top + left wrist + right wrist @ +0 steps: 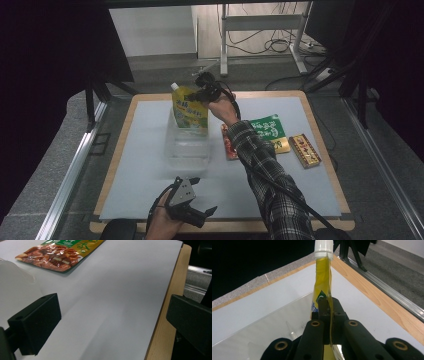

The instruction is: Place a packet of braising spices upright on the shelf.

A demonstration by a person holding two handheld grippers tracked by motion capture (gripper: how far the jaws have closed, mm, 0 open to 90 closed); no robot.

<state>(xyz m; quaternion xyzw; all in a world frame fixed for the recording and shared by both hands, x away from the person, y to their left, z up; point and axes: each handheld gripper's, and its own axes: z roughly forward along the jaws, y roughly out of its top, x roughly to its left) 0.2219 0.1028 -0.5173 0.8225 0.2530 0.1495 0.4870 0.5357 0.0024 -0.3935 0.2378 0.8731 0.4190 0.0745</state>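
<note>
Right hand-held gripper clamps the top edge of a yellow spouted pouch, which hangs below it over a clear plastic box. Lower it straight, keeping the pouch within the walls. Left hand-held gripper rests wide, empty.

In the high view, the red packet at frame centre is partly hidden by the sleeve. The clear box is blurred. In the left gripper view, a snack packet is cut off by the top edge.
</note>
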